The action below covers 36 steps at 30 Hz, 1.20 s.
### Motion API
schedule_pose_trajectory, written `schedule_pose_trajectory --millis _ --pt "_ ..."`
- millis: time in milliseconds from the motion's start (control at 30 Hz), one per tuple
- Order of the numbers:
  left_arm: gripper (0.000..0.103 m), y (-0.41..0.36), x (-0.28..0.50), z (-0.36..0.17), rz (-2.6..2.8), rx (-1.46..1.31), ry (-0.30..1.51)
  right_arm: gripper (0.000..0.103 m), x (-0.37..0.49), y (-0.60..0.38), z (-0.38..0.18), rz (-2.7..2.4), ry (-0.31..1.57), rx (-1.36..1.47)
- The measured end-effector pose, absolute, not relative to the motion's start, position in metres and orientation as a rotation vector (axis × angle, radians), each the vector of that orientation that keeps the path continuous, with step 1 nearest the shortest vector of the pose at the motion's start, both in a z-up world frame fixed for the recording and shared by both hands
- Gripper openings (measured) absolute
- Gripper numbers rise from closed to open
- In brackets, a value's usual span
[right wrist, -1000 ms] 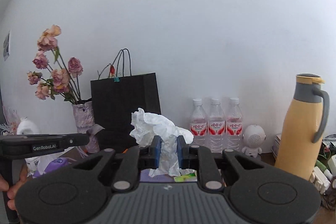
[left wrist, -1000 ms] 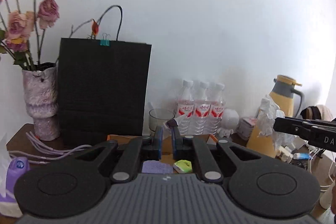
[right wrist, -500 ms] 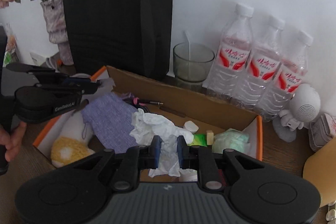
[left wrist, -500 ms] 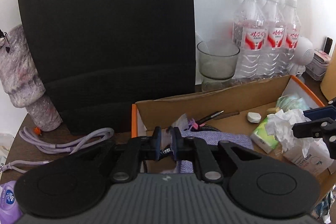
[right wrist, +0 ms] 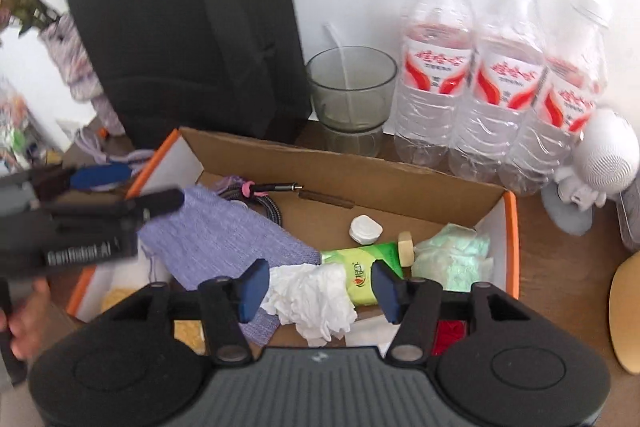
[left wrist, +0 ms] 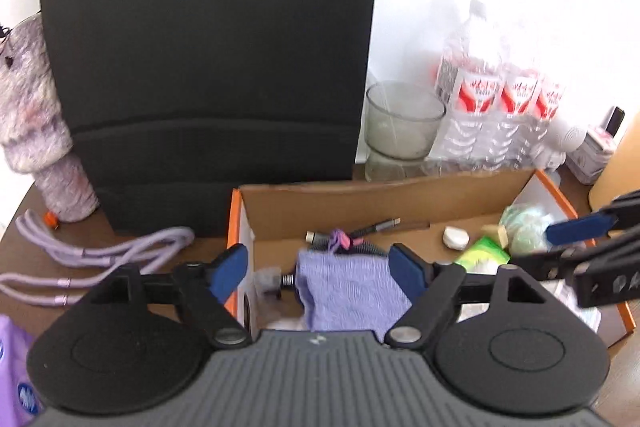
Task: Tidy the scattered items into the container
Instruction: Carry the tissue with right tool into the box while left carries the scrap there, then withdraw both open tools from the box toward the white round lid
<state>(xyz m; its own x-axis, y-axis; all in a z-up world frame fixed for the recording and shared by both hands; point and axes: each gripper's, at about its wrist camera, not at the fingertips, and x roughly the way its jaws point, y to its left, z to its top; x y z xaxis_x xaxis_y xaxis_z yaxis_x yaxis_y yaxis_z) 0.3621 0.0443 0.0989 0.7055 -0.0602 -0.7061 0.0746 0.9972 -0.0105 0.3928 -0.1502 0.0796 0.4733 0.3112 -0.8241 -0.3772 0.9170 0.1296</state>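
Observation:
An open cardboard box [left wrist: 360, 203] with an orange rim holds a purple cloth [left wrist: 352, 291], a cable with a pink tie [right wrist: 260, 191], a green tube [right wrist: 360, 271], a small white case [right wrist: 365, 229] and a pale green tissue pack [right wrist: 452, 255]. My left gripper [left wrist: 318, 269] hangs over the box's left end, its jaws opening with nothing pressed between them. A small blurred grey object [left wrist: 268, 277] lies just beneath. My right gripper [right wrist: 320, 285] is over the box's right half, jaws opening. A crumpled white tissue [right wrist: 316, 295] lies loose between them.
Behind the box stand a black paper bag [left wrist: 208, 59], a glass [right wrist: 352, 87], three water bottles [right wrist: 500, 75] and a white speaker [right wrist: 604, 155]. A vase [left wrist: 36, 131] and purple cable [left wrist: 100, 255] lie left. A yellow jug [right wrist: 626, 311] is at right.
Both grippers came down from facing the wall to over the box. Both sets of jaws went from shut to wide apart. The tissue left the right gripper's grip.

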Motion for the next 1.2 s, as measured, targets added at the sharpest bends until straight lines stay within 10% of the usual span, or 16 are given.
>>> schedule_pose_trajectory --millis 233,467,767,1133,1200 --pt "0.103 0.038 0.321 0.11 0.005 -0.015 0.752 0.07 0.36 -0.174 0.097 0.339 0.929 -0.08" --pt "0.103 0.035 0.222 0.109 0.056 -0.04 0.367 0.081 0.256 -0.199 0.111 0.357 0.422 -0.113" --pt "0.103 0.023 0.138 0.117 0.04 -0.035 0.292 0.081 0.167 -0.185 0.102 0.275 0.267 -0.168" --pt "0.103 0.013 0.007 0.054 -0.121 -0.005 0.438 0.079 0.048 -0.217 0.021 0.283 0.474 -0.008" --pt "0.103 0.008 0.02 0.047 -0.137 0.013 0.461 0.06 0.063 -0.215 0.008 0.276 0.529 -0.026"
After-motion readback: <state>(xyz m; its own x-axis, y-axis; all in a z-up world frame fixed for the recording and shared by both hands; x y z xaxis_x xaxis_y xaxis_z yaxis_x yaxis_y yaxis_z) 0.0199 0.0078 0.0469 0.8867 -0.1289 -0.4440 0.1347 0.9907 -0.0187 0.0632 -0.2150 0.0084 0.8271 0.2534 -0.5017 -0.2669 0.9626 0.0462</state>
